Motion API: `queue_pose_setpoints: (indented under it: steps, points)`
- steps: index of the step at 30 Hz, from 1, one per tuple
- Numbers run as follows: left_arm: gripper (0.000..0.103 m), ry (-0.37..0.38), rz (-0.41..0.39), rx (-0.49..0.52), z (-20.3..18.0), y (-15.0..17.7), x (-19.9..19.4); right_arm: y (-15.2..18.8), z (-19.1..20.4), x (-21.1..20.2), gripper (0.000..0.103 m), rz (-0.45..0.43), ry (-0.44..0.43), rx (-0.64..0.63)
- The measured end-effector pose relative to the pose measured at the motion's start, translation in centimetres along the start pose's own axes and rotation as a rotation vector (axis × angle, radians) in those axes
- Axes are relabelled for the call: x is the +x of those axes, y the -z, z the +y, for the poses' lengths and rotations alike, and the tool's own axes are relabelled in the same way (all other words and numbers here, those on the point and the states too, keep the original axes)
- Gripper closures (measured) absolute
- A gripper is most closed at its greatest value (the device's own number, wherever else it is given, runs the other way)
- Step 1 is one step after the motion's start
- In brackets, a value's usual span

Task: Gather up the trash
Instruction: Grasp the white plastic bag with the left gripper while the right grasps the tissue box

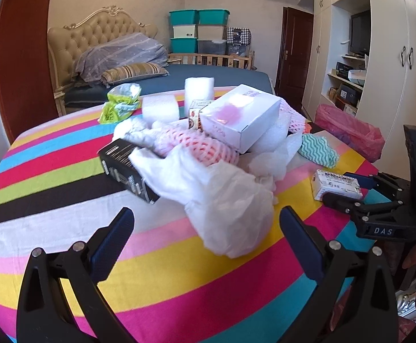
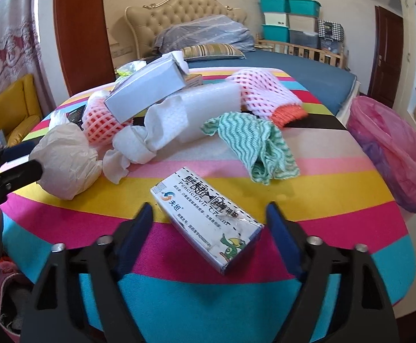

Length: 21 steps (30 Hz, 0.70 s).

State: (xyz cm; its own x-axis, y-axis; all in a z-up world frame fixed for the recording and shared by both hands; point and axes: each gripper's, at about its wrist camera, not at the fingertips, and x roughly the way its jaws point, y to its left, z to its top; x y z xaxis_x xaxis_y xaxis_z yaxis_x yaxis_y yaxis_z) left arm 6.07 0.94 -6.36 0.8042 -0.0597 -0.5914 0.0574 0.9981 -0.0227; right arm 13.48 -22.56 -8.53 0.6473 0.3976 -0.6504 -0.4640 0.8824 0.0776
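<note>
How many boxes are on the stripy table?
4, maybe more hidden: big white box atop the pile, black box on its left, little brown box behind, medicine box between the right gripper fingers.

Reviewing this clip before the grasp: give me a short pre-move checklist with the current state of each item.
1. Right gripper open around small medicine box: ok.
2. Pads touching the box: not yet, gaps both sides.
3. Box lies flat on striped tablecloth, free of other trash: ok.
4. Left gripper open, facing crumpled white bag: ok.
5. Pink-lined bin open beside the table: ok.
6. Room left in the bin: cannot tell.
</note>
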Motion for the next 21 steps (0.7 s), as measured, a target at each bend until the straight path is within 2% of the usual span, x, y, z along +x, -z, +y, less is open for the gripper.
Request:
queue_pose_setpoints:
  steps: [2,4,6,9,12,15,21]
  points:
    - [0.009,-0.009,0.008,0.023,-0.7,-0.4,1.1,0.2,0.2,-0.1,0.045,-0.01,-0.001,-0.011]
    - [0.023,-0.006,0.023,0.037,-1.2,-0.5,2.1,0.4,0.3,-0.3,0.049,-0.024,0.003,-0.024]
    - [0.045,0.034,0.045,0.035,-1.4,-0.6,2.8,0.7,0.2,-0.7,0.053,-0.04,0.004,-0.025]
    - [0.054,0.053,0.035,0.038,-1.7,-0.5,2.7,0.9,-0.3,-1.1,0.059,-0.06,-0.005,-0.008]
    - [0.062,0.092,0.011,0.041,-1.7,-0.3,2.0,1.2,-0.4,-1.6,0.063,-0.081,-0.017,0.0]
    - [0.065,0.137,-0.026,0.035,-1.6,-0.3,0.9,1.3,-0.4,-2.4,0.064,-0.11,-0.024,0.003]
    - [0.066,0.1,-0.106,0.092,-2.9,-0.6,-1.2,1.1,-0.5,-4.2,0.065,-0.156,-0.027,0.015]
